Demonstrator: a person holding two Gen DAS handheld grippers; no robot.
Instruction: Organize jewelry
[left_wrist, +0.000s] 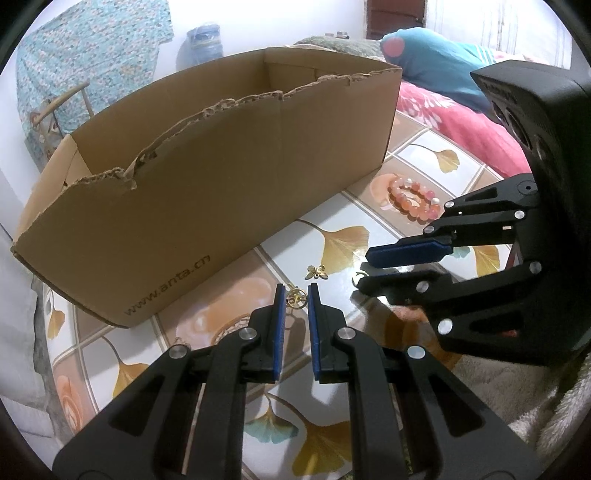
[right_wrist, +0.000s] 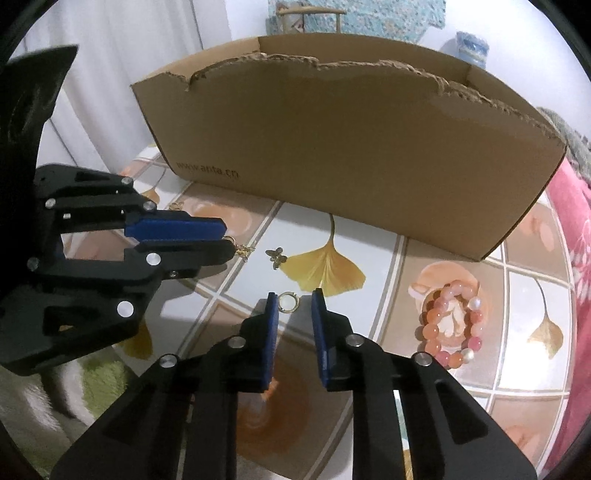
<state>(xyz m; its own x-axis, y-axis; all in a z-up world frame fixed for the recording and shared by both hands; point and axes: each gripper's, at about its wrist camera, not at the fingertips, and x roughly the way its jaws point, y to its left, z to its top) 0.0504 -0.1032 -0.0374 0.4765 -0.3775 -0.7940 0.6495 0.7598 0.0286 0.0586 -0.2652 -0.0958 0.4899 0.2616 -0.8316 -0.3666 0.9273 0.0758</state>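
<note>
Matt brown cardboard box (right_wrist: 351, 155) with rough torn rim; glossy printed desk (right_wrist: 369, 258) cover; polished glassy bead bracelet (right_wrist: 452, 325); shiny gold metal ring (right_wrist: 287, 302)

A glossy tabletop (right_wrist: 436, 254) printed with ginkgo leaves stands before white walls (left_wrist: 236, 22); a pink bedspread (left_wrist: 461, 122) lies nearby.

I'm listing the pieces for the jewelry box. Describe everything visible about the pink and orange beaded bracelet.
The pink and orange beaded bracelet is a closed ring of round, glossy, stone-like beads in pink, orange and peach, with a couple of pale whitish ones. It lies flat on the tiled ginkgo-leaf tabletop, over a printed cup motif, in front of the brown cardboard box's right end, not touching it. It lies apart from both grippers; in the left wrist view it lies beyond the right gripper's fingers.
</note>
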